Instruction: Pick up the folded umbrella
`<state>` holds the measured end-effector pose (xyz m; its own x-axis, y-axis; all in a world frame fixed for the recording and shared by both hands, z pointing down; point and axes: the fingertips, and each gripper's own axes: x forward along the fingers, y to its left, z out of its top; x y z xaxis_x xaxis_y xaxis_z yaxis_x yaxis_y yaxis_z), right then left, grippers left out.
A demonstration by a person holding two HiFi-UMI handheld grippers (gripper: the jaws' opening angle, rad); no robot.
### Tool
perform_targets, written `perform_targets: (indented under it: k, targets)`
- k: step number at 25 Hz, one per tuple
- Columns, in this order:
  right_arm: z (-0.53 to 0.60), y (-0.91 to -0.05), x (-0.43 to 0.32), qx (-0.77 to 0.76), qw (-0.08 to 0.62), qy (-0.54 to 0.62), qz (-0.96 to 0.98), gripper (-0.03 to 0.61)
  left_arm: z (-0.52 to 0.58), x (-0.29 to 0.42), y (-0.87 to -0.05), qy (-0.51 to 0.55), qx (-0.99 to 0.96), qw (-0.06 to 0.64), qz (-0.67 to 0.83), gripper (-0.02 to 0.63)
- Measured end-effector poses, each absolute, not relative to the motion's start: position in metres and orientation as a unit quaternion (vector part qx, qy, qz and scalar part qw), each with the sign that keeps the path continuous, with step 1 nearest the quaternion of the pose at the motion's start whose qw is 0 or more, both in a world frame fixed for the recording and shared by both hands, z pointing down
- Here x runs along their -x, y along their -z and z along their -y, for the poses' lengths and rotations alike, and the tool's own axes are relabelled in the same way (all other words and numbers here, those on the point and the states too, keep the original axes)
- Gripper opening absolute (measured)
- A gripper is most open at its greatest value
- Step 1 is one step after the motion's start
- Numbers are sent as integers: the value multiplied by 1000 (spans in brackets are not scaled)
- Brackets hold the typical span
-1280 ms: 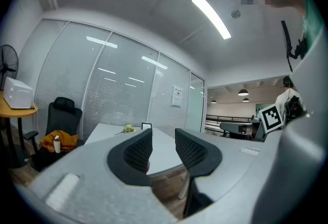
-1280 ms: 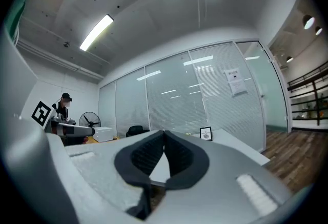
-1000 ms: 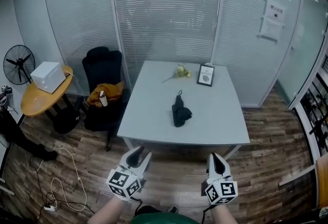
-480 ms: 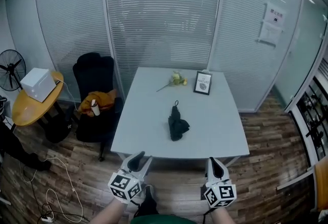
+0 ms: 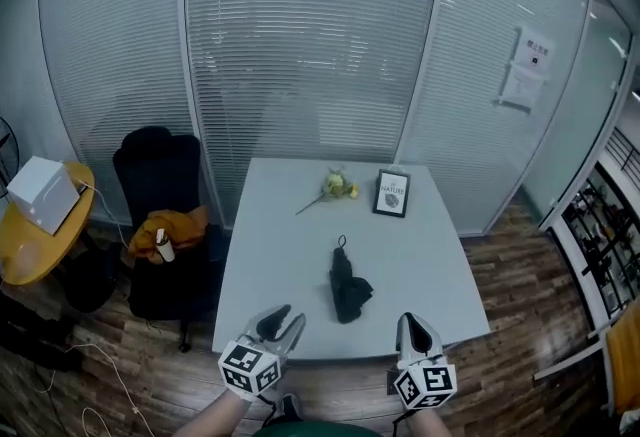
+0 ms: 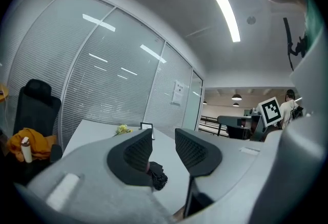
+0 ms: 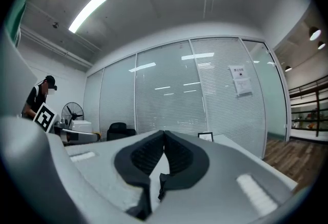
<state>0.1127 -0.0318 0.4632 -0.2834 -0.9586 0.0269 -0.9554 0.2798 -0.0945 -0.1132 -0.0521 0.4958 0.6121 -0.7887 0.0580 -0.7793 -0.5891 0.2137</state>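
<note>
The folded black umbrella [image 5: 349, 287] lies on the white table [image 5: 270, 255], near the middle and toward the front edge, its handle end pointing away from me. In the left gripper view the umbrella [image 6: 156, 177] shows low, partly behind the left jaw. My left gripper [image 5: 285, 317] hovers level at the table's front edge, left of the umbrella, jaws drawn close with nothing between them [image 6: 164, 133]. My right gripper [image 5: 415, 322] is at the front edge, right of the umbrella, its jaws meeting at the tips [image 7: 164, 133] and empty.
A framed picture [image 5: 391, 193] and a yellow flower [image 5: 335, 187] stand at the table's far side. Left of the table is a black chair [image 5: 160, 175] with an orange cloth [image 5: 170, 225] and a bottle [image 5: 165, 247]. Farther left is a round yellow table [image 5: 40, 245]. Glass walls with blinds lie behind.
Both grippers have come forward to the table's front edge. The table and umbrella now sit closer and lower in the head view. Neither pair of jaws has changed.
</note>
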Motion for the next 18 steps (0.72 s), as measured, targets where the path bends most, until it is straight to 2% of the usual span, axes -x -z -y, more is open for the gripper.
perform_targets:
  k: [8, 18]
  targets:
    - [90, -477, -81, 608, 5, 66, -791, 3, 120, 136, -516, 5, -900, 134, 414, 147]
    - [141, -514, -115, 628, 0, 105, -771, 3, 197, 90, -566, -46, -896, 188, 400, 147]
